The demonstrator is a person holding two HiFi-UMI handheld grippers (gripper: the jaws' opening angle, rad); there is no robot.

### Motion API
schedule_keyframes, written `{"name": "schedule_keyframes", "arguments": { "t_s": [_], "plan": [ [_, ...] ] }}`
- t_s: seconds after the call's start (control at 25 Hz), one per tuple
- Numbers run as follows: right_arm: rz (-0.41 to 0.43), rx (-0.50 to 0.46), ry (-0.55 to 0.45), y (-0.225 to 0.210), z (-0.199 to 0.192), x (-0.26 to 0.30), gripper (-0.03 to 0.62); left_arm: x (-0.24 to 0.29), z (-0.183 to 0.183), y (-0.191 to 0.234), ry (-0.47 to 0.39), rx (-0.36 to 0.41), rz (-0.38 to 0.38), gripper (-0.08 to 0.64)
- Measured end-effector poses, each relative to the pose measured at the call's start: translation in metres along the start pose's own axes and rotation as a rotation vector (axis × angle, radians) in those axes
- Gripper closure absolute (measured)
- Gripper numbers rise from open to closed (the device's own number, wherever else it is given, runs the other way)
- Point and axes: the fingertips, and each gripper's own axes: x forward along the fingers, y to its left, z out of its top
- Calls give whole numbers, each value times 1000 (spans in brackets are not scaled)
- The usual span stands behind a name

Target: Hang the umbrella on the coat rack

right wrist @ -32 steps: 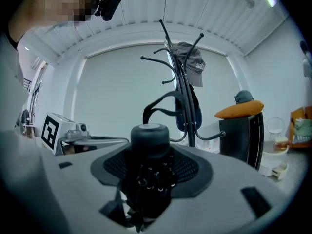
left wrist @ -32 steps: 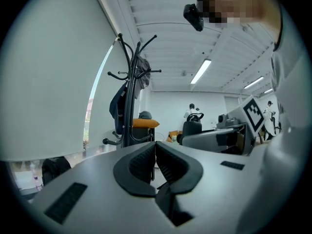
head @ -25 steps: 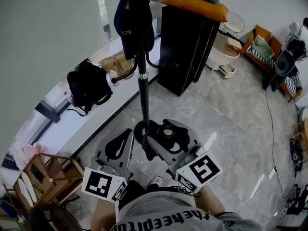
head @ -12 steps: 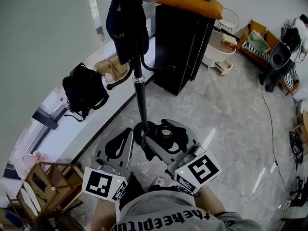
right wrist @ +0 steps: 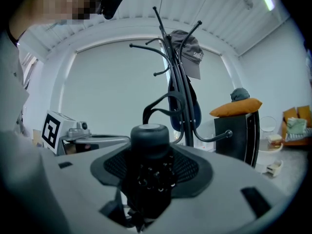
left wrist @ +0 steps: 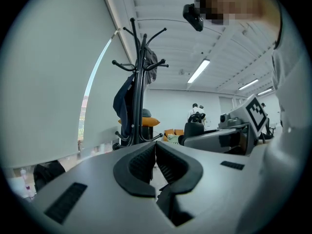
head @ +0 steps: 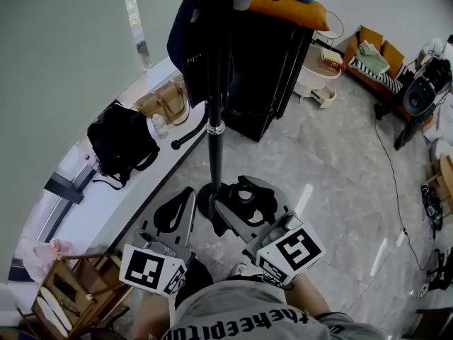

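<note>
Right hand-held gripper: mine, clamped on the folded umbrella. Left hand-held gripper: closed, empty. Coat rack: slightly nearer than a second ago; hanging likely next.

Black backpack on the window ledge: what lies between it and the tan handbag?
What looks like a small clear bottle stands on the window ledge between the black backpack and the tan handbag. The head view shows it.

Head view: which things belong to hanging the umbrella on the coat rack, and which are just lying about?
Job: folded black umbrella held in the right tongs; black metal coat rack.
Lying about: black backpack; tan handbag; black cabinet; orange cushion.
</note>
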Motion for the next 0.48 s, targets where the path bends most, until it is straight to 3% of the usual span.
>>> {"name": "schedule_keyframes", "arguments": {
  "t_s": [0.48],
  "plan": [
    [-59, -14, 23, 11, 2, 54, 347, 6, 1, 57, -13, -14, -65, 545]
  ]
}}
